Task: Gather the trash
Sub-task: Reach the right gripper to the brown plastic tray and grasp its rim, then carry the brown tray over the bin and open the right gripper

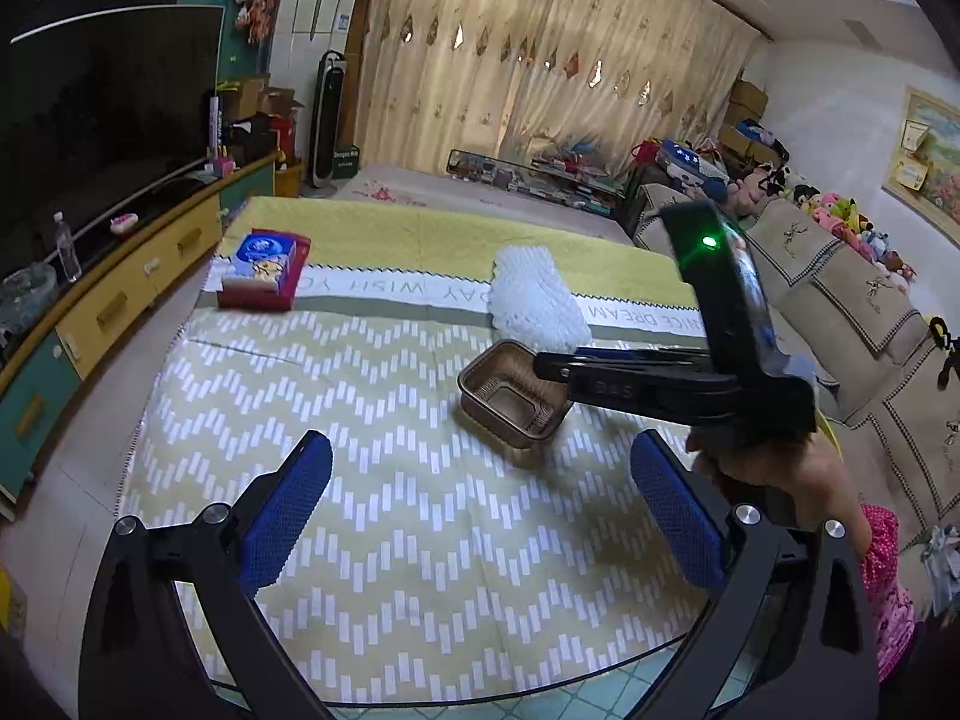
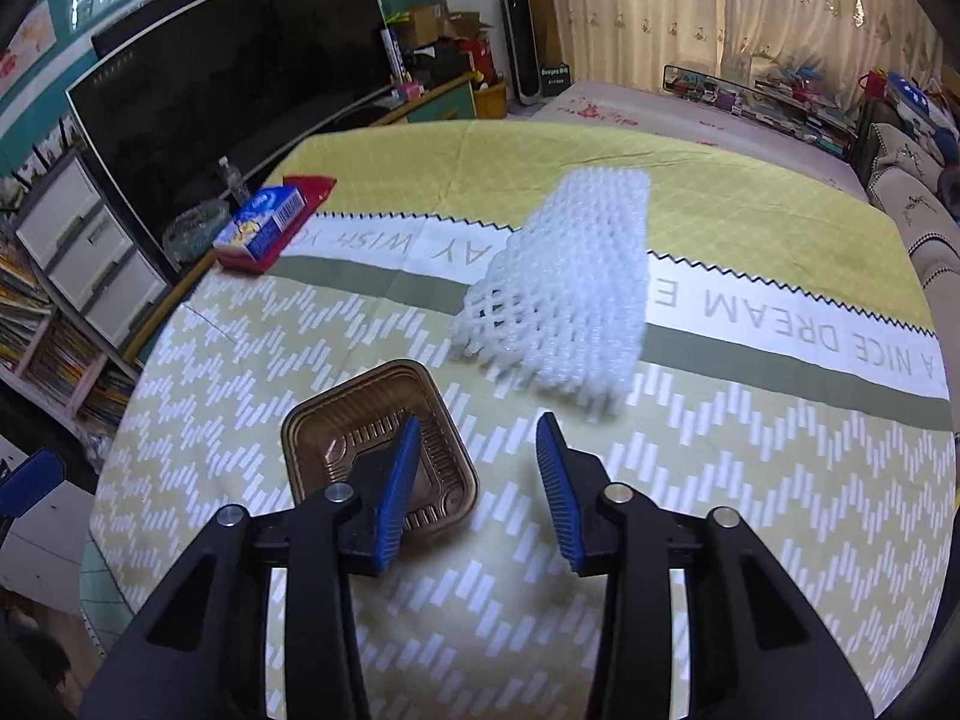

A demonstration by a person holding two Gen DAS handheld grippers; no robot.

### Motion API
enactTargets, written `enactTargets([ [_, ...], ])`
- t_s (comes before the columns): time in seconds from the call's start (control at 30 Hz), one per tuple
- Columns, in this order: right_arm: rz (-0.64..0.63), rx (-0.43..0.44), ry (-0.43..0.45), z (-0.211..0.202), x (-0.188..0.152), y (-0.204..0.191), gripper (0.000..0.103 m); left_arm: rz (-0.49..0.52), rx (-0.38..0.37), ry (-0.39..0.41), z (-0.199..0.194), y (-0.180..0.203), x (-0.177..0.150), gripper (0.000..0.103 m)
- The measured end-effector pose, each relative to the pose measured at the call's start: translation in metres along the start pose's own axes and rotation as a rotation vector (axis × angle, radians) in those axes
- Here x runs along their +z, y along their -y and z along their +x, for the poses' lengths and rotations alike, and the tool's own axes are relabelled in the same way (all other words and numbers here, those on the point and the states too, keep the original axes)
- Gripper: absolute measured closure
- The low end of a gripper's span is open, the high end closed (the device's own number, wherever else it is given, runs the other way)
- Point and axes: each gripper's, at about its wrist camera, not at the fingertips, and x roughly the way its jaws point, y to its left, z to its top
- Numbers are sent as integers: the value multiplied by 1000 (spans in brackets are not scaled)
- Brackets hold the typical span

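Round table under a yellow-green chevron cloth; the cloth's edge curves just behind both grippers.

Brown ribbed plastic tray, empty, upright, sits mid-table. White foam mesh sleeve lies just beyond it, apart from it. Red box with a blue-and-white carton sits at the far left edge, well apart.

Right gripper: jaws partly spread, nothing between; left pad over the tray's right rim, contact unclear.

Left gripper: jaws wide, empty, bare cloth ahead.

Soft daylight filters through the drawn curtains, casting faint shadows on the table, while fisheye bending darkens corners and the foam net smears.
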Motion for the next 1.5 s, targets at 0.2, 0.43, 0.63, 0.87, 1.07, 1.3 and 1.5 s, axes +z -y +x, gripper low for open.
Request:
enactTargets([
  [0.2, -5, 4, -37, 17, -2, -5, 87, 2, -17, -15, 7, 2, -4, 5],
  [0.43, 30, 24, 7, -8, -7, 6, 96, 11, -22, -35, 14, 8, -6, 5],
  [0.63, 103, -10, 80, -53, -27, 42, 96, 22, -39, -49, 20, 18, -5, 5],
  [0.87, 274, -131, 143, -101, -67, 125, 96, 42, -66, -65, 34, 41, -4, 5],
  [1.07, 447, -248, 183, -139, -108, 207, 96, 73, -87, -78, 48, 67, 1, 5],
  [1.3, 638, -403, 205, -172, -156, 302, 96, 96, -95, -112, 71, 88, 10, 5],
  [1.5, 731, -468, 178, -170, -181, 349, 96, 90, -98, -151, 95, 98, 15, 5],
])
